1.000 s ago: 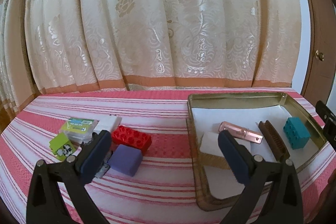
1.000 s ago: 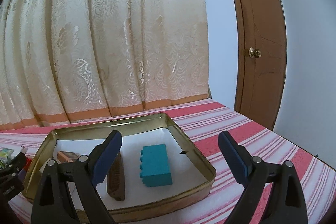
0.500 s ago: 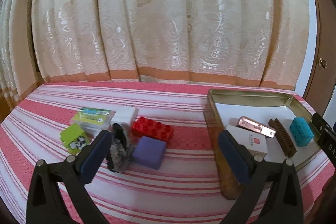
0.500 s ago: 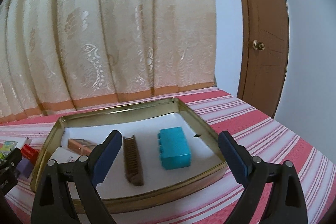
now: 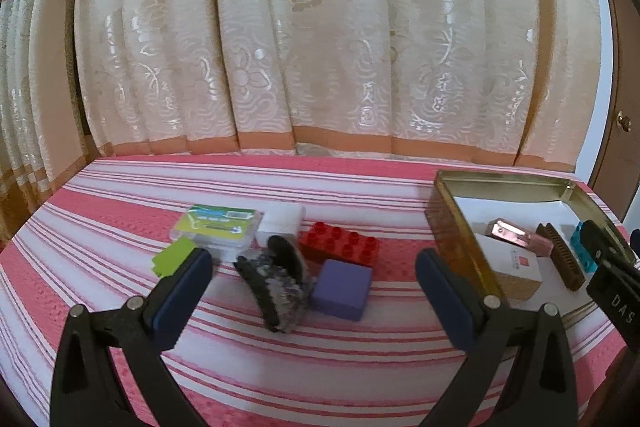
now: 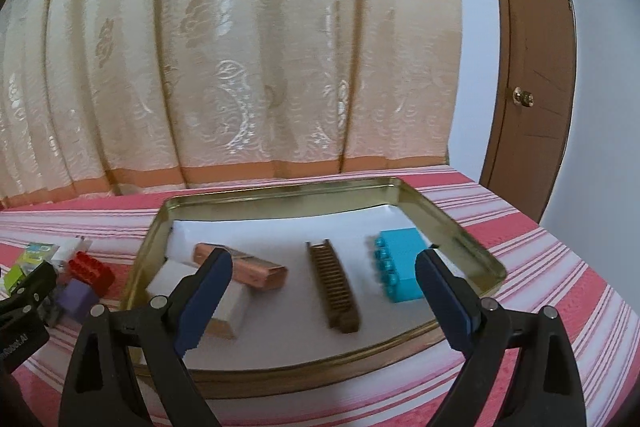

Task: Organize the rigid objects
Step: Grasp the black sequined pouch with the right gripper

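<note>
Four things are held in the tin (image 6: 452,227): one teal brick (image 6: 402,269), one comb (image 6: 334,285), one copper case (image 6: 244,267) and one white box (image 6: 208,297). Left of the tin, six are counted: red brick (image 5: 340,243), purple block (image 5: 342,289), hair claw (image 5: 276,283), white box (image 5: 280,223), green-labelled case (image 5: 216,227), green card (image 5: 174,259). Both the left tongs (image 5: 314,297) and the right tongs (image 6: 322,301) are spread wide and hold nothing; "DAS" is read on the right tongs' body.

Cream floral curtain (image 5: 320,47) with orange hem band hangs behind bench. Pink-and-white striped cloth (image 5: 280,359) covers bench top. Brown wooden door (image 6: 528,67) with brass knob (image 6: 523,96) at right, beside pale blue wall (image 6: 600,147).
</note>
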Available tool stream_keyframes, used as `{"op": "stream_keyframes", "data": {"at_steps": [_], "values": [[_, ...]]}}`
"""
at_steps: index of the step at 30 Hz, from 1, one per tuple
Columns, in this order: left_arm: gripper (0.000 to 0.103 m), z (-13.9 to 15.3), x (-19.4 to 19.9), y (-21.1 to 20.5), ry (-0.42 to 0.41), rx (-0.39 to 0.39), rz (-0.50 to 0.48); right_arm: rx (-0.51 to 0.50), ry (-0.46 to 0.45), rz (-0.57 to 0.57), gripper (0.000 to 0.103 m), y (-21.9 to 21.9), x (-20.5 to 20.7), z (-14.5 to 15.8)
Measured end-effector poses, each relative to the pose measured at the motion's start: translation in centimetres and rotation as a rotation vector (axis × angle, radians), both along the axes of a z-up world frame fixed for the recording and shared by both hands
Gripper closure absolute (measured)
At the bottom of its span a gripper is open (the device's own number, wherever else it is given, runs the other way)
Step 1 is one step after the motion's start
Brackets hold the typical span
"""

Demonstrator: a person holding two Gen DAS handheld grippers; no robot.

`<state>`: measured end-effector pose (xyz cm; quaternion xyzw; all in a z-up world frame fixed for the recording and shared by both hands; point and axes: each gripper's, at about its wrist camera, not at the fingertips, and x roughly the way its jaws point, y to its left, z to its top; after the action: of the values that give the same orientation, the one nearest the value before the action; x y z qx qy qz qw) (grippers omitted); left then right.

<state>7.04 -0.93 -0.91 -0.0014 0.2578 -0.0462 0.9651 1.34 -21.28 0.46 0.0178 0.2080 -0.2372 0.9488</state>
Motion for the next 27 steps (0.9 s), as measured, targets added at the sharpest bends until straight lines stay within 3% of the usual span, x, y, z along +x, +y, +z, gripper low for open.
{"op": "stream_keyframes", "data": {"at_steps": [19, 27], "values": [[0.000, -0.3, 1.5, 6.3, 0.007, 0.018, 0.071, 0.002, 0.020, 0.109, 0.009, 6.2, 2.1, -0.3], [0.000, -0.7, 3.0, 10.0, 0.035, 0.032, 0.150, 0.016, 0.022, 0.191, 0.009, 8.7, 2.5, -0.4]]}}
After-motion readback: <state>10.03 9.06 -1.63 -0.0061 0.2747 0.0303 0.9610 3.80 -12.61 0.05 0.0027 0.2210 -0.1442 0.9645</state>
